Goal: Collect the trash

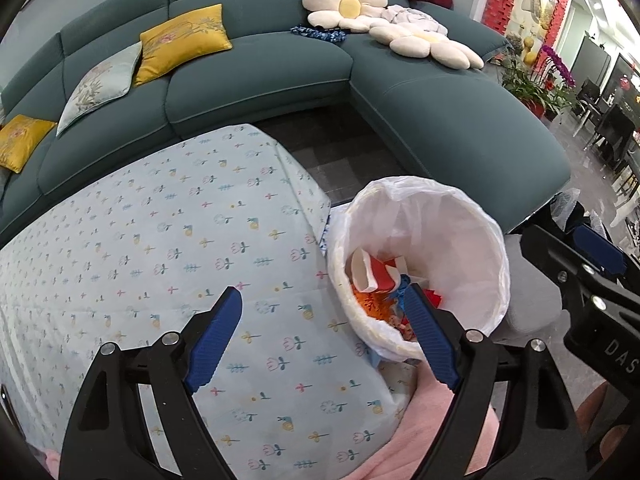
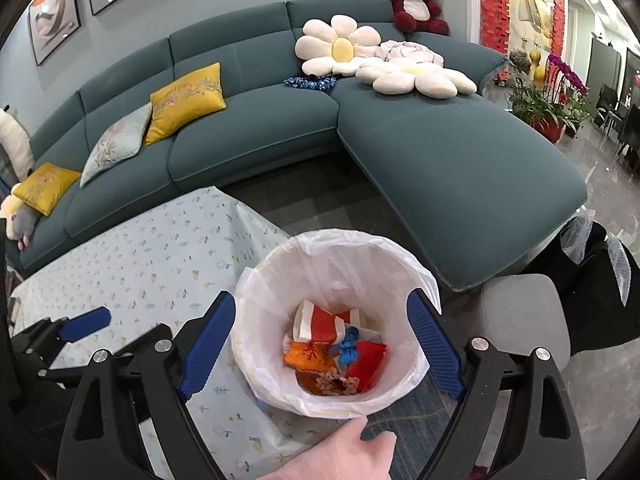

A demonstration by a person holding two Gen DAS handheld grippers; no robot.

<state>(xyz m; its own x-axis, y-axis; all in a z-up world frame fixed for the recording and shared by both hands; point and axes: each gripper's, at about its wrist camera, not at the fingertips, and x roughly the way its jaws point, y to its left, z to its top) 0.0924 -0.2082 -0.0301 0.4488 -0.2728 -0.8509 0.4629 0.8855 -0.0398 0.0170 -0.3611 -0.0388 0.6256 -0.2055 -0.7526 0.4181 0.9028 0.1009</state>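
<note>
Right wrist view: right gripper (image 2: 320, 346) fingers wide, empty, straddling bin rim (image 2: 280, 254) beside table edge (image 2: 260, 216).

White-lined bin (image 2: 400, 276) upright beside the table — red, orange, blue scraps (image 2: 334, 350) inside (crumpled).

place: home living room | signs: teal sofa (image 2: 256, 140), cushions, plush bear (image 2: 414, 6) (apparently dining area beyond)

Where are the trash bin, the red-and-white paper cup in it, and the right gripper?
trash bin (image 2: 400, 264): right wrist view, far rim with white liner.
red-and-white paper cup (image 2: 320, 322): right wrist view, striped side.
right gripper (image 2: 320, 344): right wrist view, midway between open fingertips.
</note>
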